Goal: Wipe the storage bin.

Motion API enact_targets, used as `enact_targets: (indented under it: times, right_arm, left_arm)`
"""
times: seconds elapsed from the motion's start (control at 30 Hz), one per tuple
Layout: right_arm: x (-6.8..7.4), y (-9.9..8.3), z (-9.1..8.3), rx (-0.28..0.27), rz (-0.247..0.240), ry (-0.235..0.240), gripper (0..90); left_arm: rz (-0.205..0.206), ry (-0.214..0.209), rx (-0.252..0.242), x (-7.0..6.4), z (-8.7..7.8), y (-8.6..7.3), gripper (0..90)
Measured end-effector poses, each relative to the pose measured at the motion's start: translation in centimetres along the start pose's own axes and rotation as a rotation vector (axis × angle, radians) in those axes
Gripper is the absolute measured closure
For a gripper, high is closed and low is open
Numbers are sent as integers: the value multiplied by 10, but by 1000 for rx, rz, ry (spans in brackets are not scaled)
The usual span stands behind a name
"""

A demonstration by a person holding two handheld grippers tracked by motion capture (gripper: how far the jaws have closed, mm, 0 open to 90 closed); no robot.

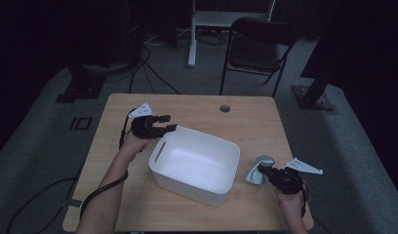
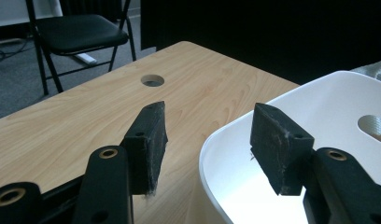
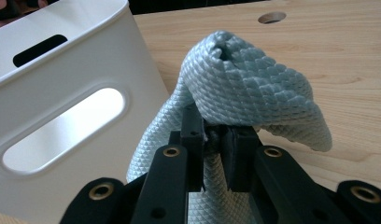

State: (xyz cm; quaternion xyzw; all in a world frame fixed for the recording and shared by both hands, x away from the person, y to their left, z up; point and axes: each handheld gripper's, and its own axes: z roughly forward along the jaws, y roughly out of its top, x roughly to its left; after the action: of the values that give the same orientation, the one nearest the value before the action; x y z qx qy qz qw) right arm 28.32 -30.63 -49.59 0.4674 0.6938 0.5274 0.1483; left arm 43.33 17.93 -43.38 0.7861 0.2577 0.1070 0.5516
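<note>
Here, a wooden table (image 1: 265,127) fronts a folding chair (image 1: 258,46).

The high view is dim and slightly soft, with the room around the table (image 1: 197,109) sinking into near black, so that the chair (image 1: 258,46) barely stands out from the floor. The white bin (image 1: 194,163) is the brightest thing there, lit evenly from above with only faint shadow along its inner walls. Both gripper views are brighter and sharper: the cloth (image 3: 254,88) shows its weave crisply, the wood grain is clear, while the nearest black jaws blur a little at the bottom edge.
</note>
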Motion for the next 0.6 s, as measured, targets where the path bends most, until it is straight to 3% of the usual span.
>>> enact_targets:
  times: [0.33, 0.53, 0.6]
  right_arm:
    - [-3, -1, 0, 5, 4, 0, 805]
    - [-4, -2, 0, 6, 5, 3, 805]
    - [-4, -2, 0, 7, 4, 3, 805]
  left_arm:
    - [-3, -29, 42, 6, 15, -5, 529]
    - [-4, -52, 22, 6, 19, -6, 706]
    - [9, -34, 22, 4, 18, -5, 756]
